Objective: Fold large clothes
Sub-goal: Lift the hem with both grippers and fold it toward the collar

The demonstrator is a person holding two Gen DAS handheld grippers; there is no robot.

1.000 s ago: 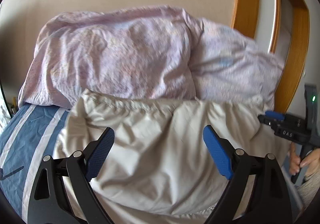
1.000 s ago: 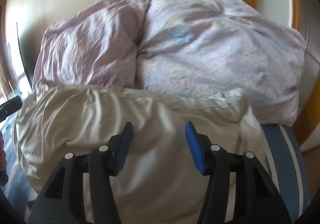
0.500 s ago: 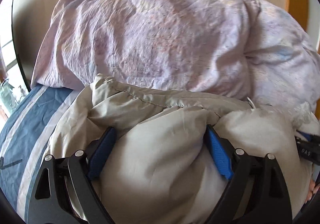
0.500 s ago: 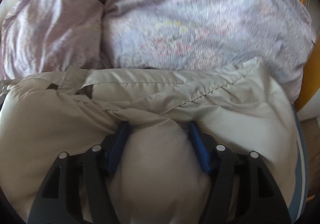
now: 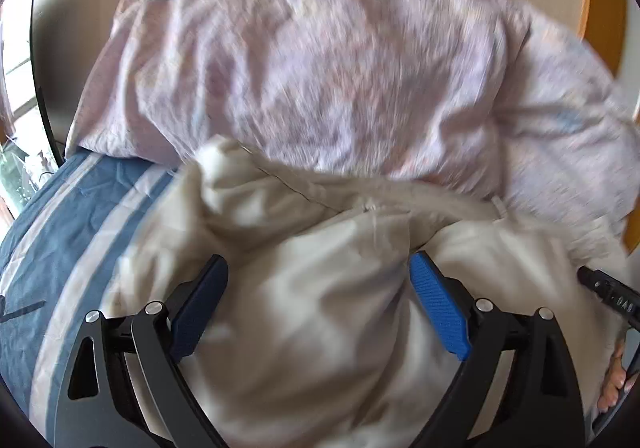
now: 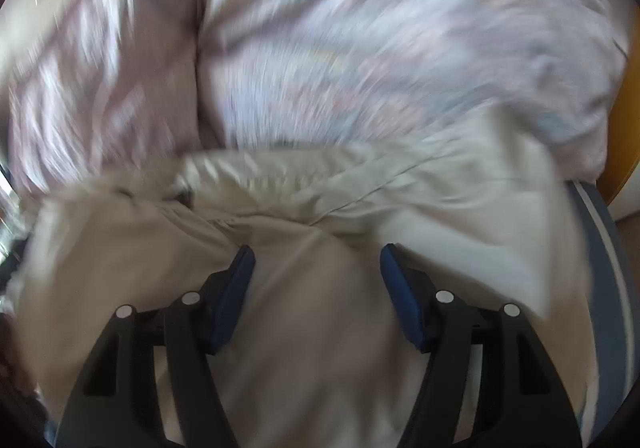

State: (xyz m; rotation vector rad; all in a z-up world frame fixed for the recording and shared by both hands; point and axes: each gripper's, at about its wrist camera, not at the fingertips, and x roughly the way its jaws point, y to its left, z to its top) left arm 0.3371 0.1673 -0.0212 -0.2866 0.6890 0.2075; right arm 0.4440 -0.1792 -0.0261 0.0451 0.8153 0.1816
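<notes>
1. A second ago both of my grippers were above the flat beige garment [image 5: 320,328]. Now they have pushed down into it, and a big puff of cloth fills the space between each pair of fingers.
2. The far edge of the garment has bunched up too. It now sits in a lumpy ridge past my fingertips, touching the pink quilt [image 5: 320,60].
3. I think this means I am gathering the cloth for a fold, but no fold is made yet.
4. My left gripper [image 5: 318,288] has its fingers wide apart. The cloth bulges up between them and touches both blue pads [image 5: 438,308]. It is not pinched.
5. My right gripper [image 6: 316,284] is also apart, a bit less wide. Cloth sits between its pads as well, loose, not squeezed.
6. The garment lies on the bed, under and ahead of both pairs of fingers. The striped blue sheet [image 5: 60,228] shows to the left of my left fingers.
7. The right view is very blurry, so I cannot make out the seams well.
8. I cannot see the near edge of the garment. It is hidden under the grippers.
9. Far to the right of my left fingers I see only a bit of the other gripper and some fingertips of a hand [image 5: 614,388]. The rest is cut off.
</notes>
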